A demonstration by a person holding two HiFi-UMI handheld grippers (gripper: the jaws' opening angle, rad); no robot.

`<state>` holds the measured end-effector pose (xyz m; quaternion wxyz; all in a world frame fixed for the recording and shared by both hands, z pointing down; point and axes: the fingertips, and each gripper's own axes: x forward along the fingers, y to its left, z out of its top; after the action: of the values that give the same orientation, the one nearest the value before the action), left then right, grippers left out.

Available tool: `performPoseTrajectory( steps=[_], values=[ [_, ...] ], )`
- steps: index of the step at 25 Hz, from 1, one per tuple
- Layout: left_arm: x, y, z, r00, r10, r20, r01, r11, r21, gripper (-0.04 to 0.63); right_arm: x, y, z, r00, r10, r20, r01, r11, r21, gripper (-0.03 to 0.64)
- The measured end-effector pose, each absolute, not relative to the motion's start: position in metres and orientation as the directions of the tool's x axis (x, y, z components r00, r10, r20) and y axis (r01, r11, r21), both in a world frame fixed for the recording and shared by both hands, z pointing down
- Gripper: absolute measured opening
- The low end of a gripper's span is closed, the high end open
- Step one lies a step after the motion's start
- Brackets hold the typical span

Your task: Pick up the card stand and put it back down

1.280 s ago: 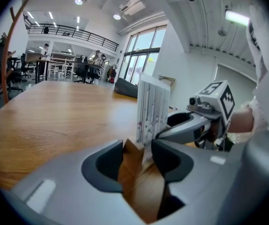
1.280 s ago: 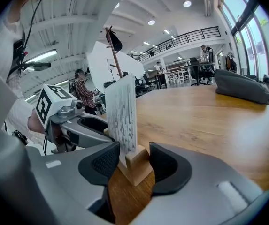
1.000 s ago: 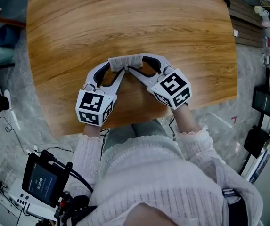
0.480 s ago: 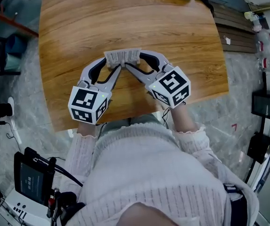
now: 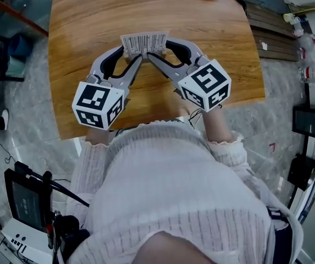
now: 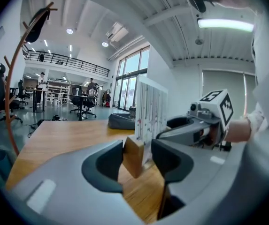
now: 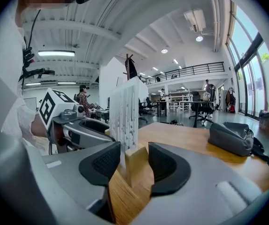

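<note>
Wooden base [image 6: 134, 154] is the hold: left gripper [image 5: 130, 58] clamps one end, right gripper [image 5: 158, 58] the other, with the card stand [image 5: 143, 43] clear above the table [image 5: 86, 15]. Best lower both hands level and together, so it lands flat. It is a pale block with an upright, white, speckled card [image 7: 125, 111].

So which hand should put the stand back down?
Neither alone. The left gripper and right gripper each clamp their jaws on one end of the stand, so both should probably lower it to the table together.
</note>
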<state>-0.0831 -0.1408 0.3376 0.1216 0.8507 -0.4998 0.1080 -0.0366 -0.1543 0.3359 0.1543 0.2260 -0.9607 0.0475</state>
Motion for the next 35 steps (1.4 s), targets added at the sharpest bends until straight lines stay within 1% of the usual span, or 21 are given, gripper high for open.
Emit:
performPoseTrajectory(
  steps=[5, 11, 22, 29, 35],
  values=[
    [-0.082, -0.140, 0.339, 0.484, -0.820, 0.306, -0.874, -0.472, 0.119, 0.191, -0.035, -0.153, 0.336, -0.850, -0.423, 0.313, -0.452, 0.892, -0.023, 0.187],
    [-0.082, -0.141, 0.341, 0.482, -0.814, 0.323, -0.871, -0.483, 0.083, 0.189, -0.034, -0.153, 0.339, -0.852, -0.423, 0.310, -0.452, 0.892, -0.025, 0.186],
    [-0.082, -0.140, 0.340, 0.495, -0.812, 0.308, -0.865, -0.493, 0.091, 0.189, -0.035, -0.153, 0.339, -0.856, -0.408, 0.317, -0.436, 0.900, -0.019, 0.183],
    [-0.086, -0.166, 0.350, 0.508, -0.808, 0.299, -0.858, -0.505, 0.093, 0.189, -0.039, -0.177, 0.349, -0.851, -0.421, 0.314, -0.452, 0.892, -0.028, 0.179],
    [-0.092, -0.175, 0.370, 0.516, -0.796, 0.315, -0.852, -0.515, 0.094, 0.189, -0.045, -0.186, 0.369, -0.842, -0.414, 0.345, -0.450, 0.893, -0.028, 0.179]
  ],
)
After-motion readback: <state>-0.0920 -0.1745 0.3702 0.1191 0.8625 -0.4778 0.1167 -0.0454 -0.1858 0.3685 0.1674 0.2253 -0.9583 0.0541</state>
